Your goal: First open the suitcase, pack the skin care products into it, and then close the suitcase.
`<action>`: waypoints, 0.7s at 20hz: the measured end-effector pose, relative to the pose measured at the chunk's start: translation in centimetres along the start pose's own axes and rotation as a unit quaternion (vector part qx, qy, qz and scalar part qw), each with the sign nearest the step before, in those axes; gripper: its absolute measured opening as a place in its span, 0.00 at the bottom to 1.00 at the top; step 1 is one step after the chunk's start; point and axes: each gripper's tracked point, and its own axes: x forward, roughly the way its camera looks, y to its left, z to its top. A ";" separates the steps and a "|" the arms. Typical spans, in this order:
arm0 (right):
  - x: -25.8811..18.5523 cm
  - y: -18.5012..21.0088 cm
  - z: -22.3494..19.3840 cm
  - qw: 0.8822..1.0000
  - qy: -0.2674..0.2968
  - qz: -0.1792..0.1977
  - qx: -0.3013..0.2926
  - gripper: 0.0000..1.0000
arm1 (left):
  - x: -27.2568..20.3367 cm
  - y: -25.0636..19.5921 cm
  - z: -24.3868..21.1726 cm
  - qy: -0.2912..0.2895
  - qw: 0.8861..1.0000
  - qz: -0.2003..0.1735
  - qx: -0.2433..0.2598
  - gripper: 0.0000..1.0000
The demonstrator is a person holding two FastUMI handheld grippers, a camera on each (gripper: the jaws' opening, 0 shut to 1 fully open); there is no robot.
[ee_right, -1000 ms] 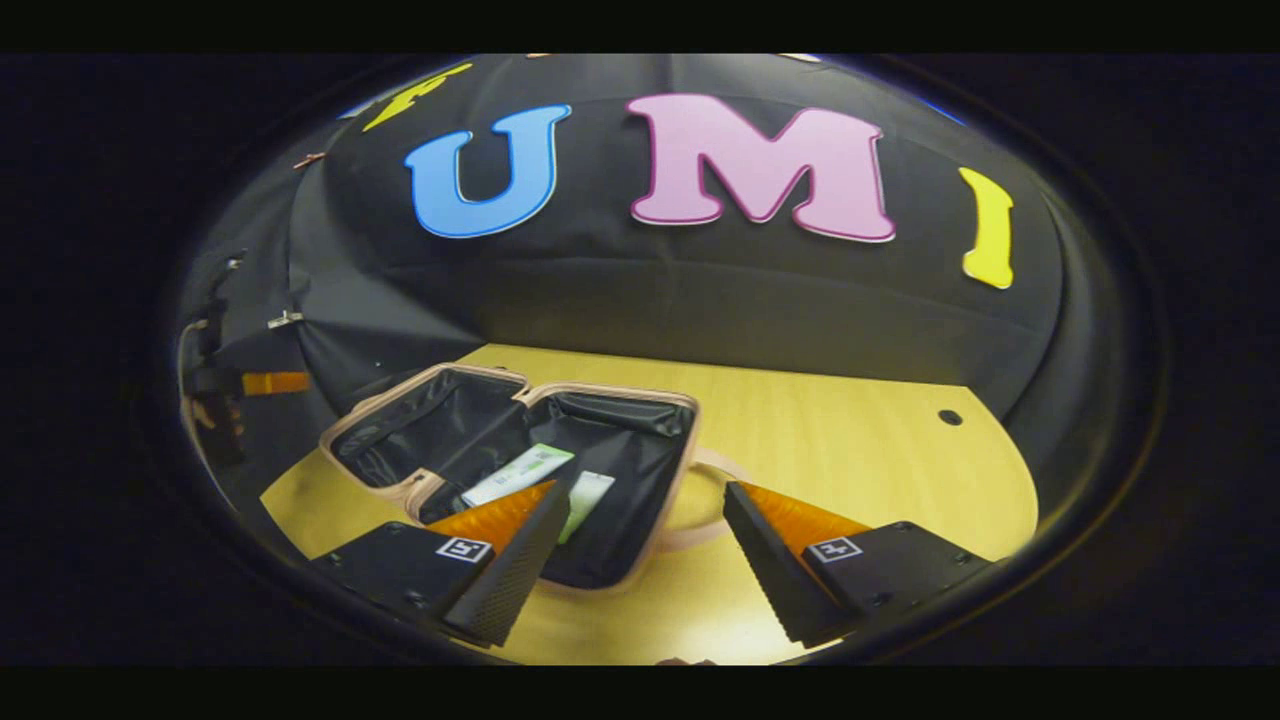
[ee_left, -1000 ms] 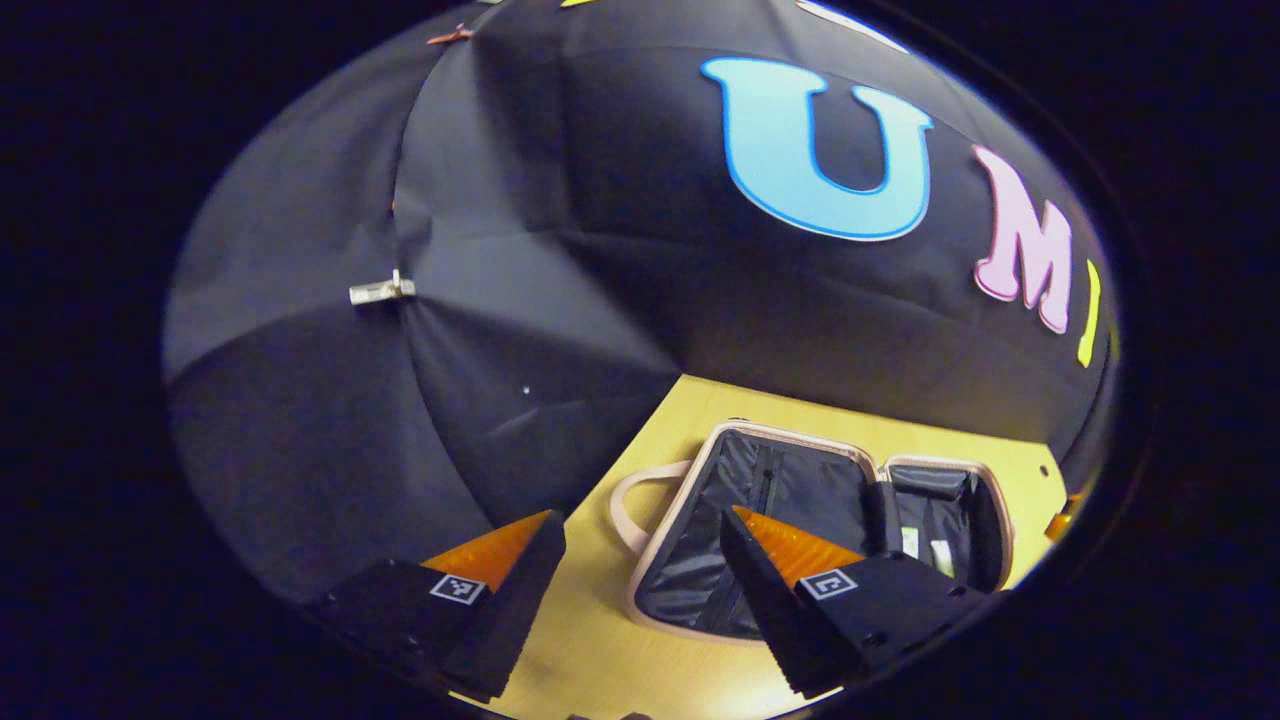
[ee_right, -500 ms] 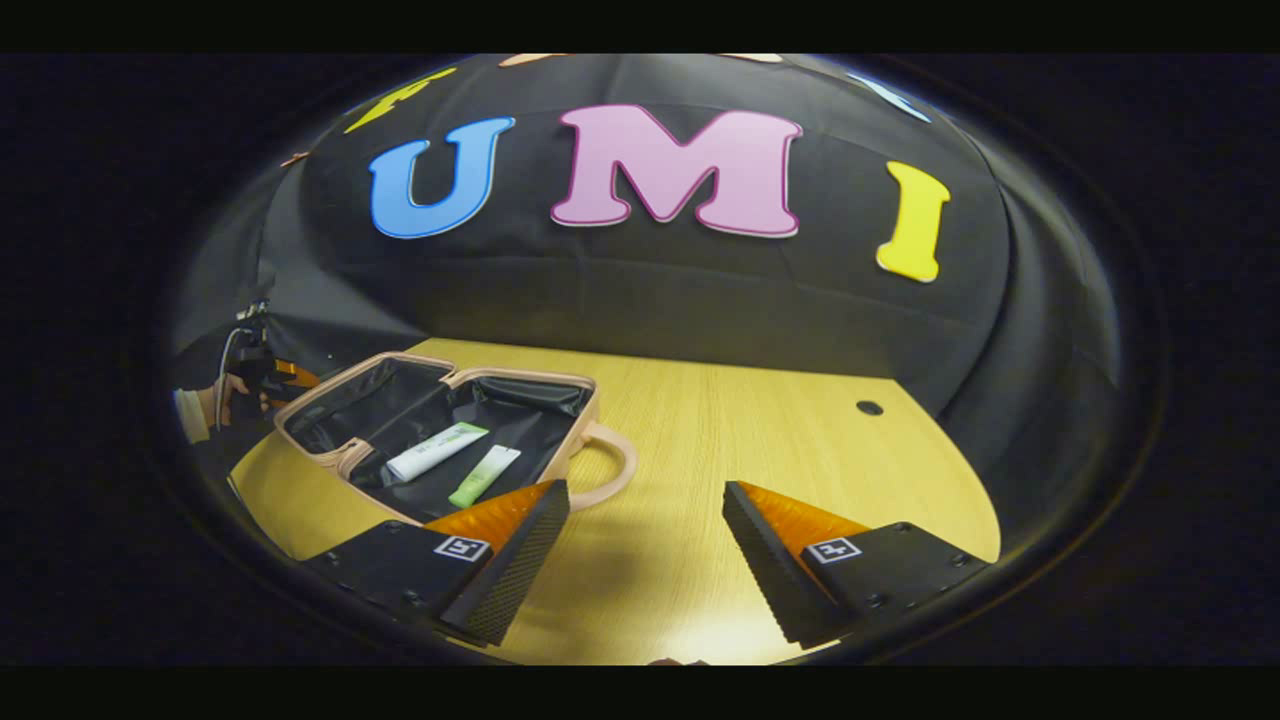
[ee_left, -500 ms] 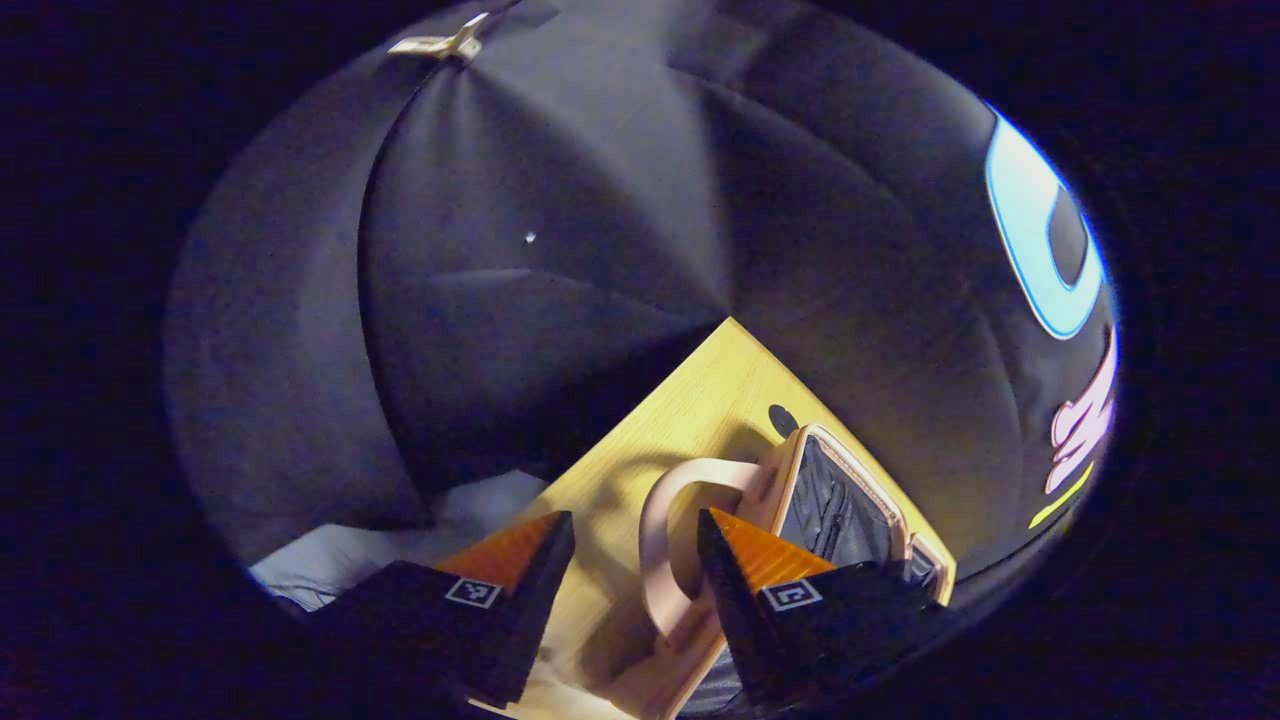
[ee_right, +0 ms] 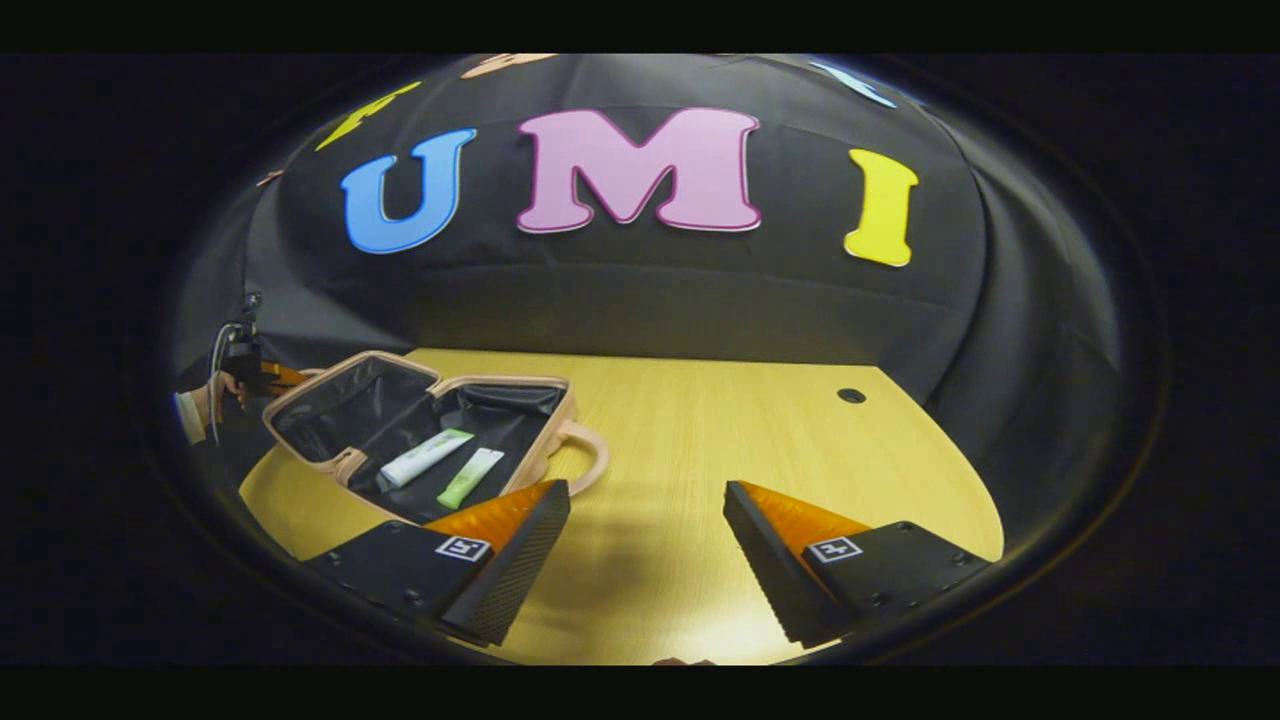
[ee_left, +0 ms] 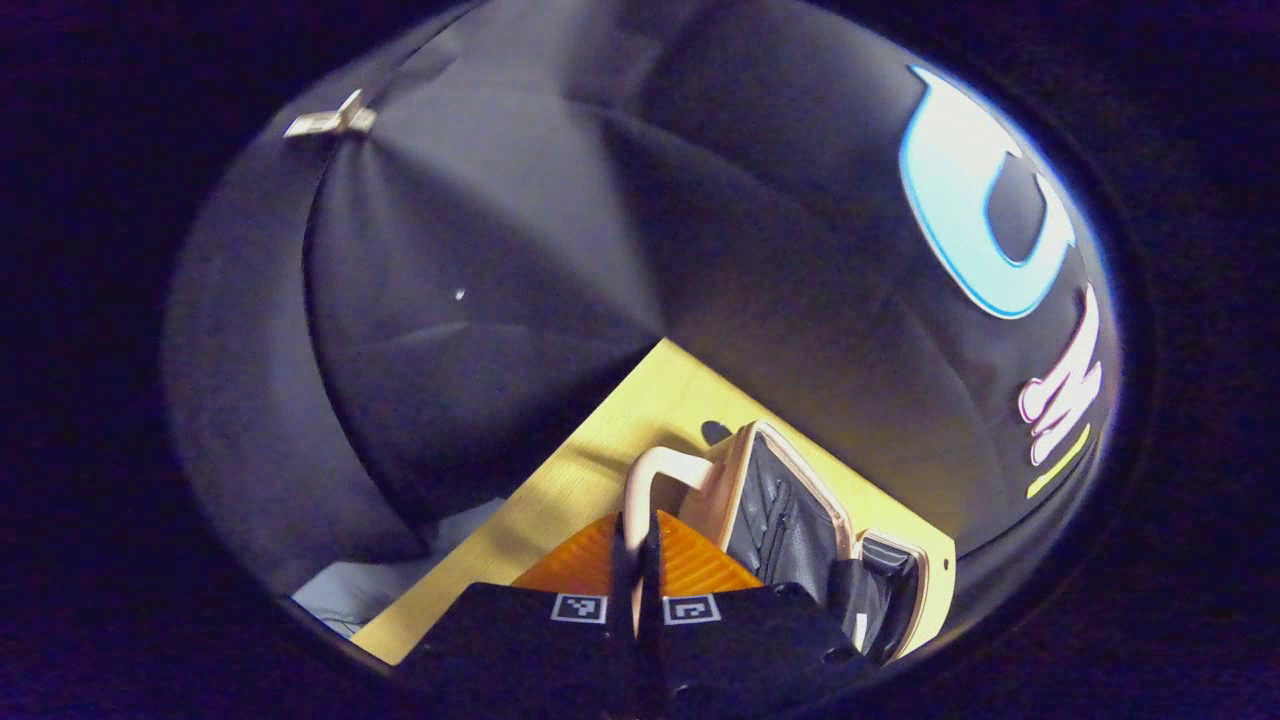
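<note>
The pink suitcase (ee_right: pixel 545 382) lies open on the wooden table (ee_right: pixel 760 450), its dark lining showing. A white tube (ee_right: pixel 425 457) and a green tube (ee_right: pixel 470 477) rest in its right half. In the left gripper view, my left gripper (ee_left: pixel 636 520) is shut on the pink carry handle (ee_left: pixel 660 462) of the left half (ee_left: pixel 775 505). The right gripper view shows that gripper (ee_right: pixel 255 375) at the far left, held by a hand (ee_right: pixel 205 410). My right gripper (ee_right: pixel 645 520) hangs open above bare table, right of the suitcase and near its other handle (ee_right: pixel 590 460).
A round cable hole (ee_right: pixel 851 395) sits at the table's back right, and another hole (ee_left: pixel 715 432) lies beside the suitcase's left end. Black cloth walls stand close behind the table. Something pale (ee_left: pixel 350 600) lies below the table's left edge.
My left gripper swung to the suitcase's left end and shut on its handle. My right gripper drew back to the right, off the suitcase, and stayed open.
</note>
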 end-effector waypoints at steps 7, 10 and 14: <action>-0.8 -4.0 4.4 0.999 -0.033 0.004 0.001 0.98 | -10.4 -20.3 3.1 -0.028 0.985 -0.160 0.059 0.06; -1.1 -5.9 5.3 0.999 -0.043 0.005 0.009 0.98 | -12.8 -29.5 -1.0 -0.007 0.972 -0.222 0.073 0.06; -1.7 -8.1 4.9 0.999 -0.046 0.015 0.001 0.98 | -10.8 -37.0 -11.3 0.045 0.964 -0.250 0.078 0.06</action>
